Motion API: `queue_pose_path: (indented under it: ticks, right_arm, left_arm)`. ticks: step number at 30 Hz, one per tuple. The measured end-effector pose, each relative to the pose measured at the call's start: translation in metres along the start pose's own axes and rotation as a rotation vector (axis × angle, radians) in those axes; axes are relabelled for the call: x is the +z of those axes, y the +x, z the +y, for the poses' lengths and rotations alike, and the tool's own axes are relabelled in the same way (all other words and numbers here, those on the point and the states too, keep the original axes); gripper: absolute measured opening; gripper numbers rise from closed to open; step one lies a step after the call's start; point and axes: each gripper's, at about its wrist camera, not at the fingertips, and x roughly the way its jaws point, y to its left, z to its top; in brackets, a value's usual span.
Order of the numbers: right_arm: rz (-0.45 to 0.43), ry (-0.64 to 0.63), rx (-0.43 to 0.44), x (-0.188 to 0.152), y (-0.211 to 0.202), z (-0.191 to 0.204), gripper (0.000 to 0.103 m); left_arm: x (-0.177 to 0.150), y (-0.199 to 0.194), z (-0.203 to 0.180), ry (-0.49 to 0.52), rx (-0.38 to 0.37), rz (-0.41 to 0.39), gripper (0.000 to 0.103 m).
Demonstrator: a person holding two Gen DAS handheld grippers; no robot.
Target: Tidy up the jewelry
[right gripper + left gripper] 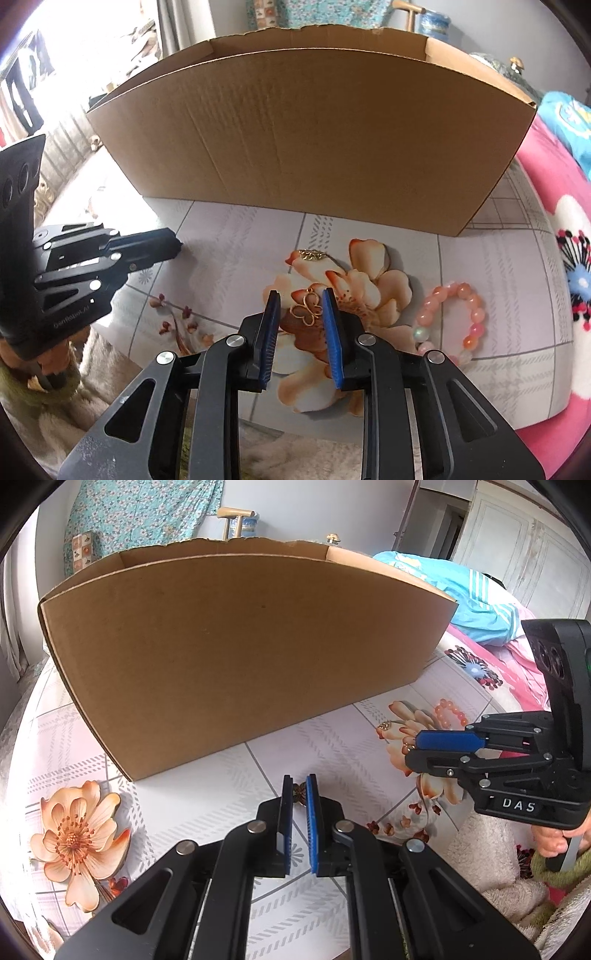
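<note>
My left gripper [299,783] is shut on a small brown-gold jewelry piece [299,794] just above the flowered tablecloth [207,797], in front of the cardboard box [240,646]. In the right wrist view my right gripper [300,295] is open. A gold butterfly pendant [306,311] lies on the cloth between its blue pads, with a gap on the left side. A gold filigree piece [312,254] lies beyond it, and a pink bead bracelet [452,317] to the right. The left gripper [176,245] shows at the left, its fingers together.
The open-topped box [314,129] stands close behind the jewelry and spans most of the table. A pink flowered blanket [554,221] and a blue garment [476,605] lie on the right. Fluffy beige fabric [487,856] hangs at the near edge. A hand [552,840] holds the right gripper's handle.
</note>
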Motion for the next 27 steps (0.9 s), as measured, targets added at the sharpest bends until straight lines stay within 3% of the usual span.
queue_pose_path:
  ticks: [4,6,19,27]
  right_arm:
    - [-0.011,-0.02,-0.051,0.0,0.006,0.012,0.021]
    - [-0.015,-0.02,-0.067,-0.001,0.006,0.018,0.015]
    - [-0.029,0.006,-0.035,0.0,0.0,0.014,0.014]
    - [-0.115,-0.028,0.004,-0.003,-0.032,0.001,0.014]
  left_arm:
    - [0.0,0.0,0.0,0.0,0.0,-0.001,0.006]
    - [0.0,0.0,0.0,-0.002,-0.001,-0.002,0.006]
    - [-0.001,-0.004,0.002,-0.003,-0.003,-0.012,0.006]
    - [0.0,-0.031,-0.011,0.031,-0.013,-0.049,0.006]
